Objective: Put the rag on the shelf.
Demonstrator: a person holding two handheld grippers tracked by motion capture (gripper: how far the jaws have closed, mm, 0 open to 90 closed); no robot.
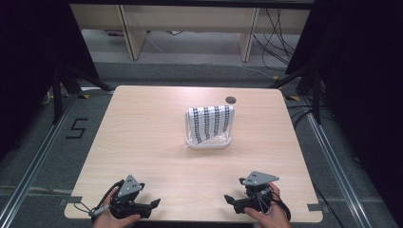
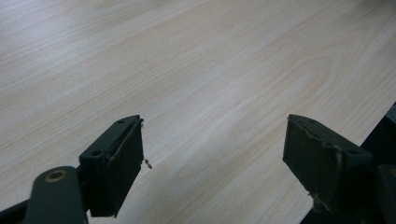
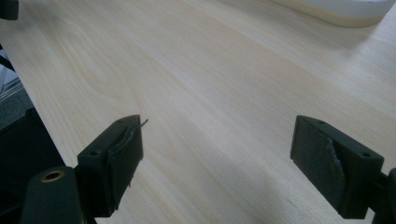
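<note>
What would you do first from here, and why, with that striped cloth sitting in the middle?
Probably bring one gripper forward toward the striped cloth, which is draped over a white tray at mid-table. Both the left gripper and right gripper sit at the near edge of the table, jaws wide apart and empty, so neither is close enough to grasp anything yet.

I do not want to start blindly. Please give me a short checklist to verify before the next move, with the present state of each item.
1. Left gripper open with nothing between the jaws: ok.
2. Right gripper open and holding nothing: ok.
3. Both grippers apart from the white tray: ok.
4. Patterned cloth draped over the tray: ok.
5. Anything lying under the cloth: cannot tell.
6. Bare table between grippers and tray: ok.
</note>
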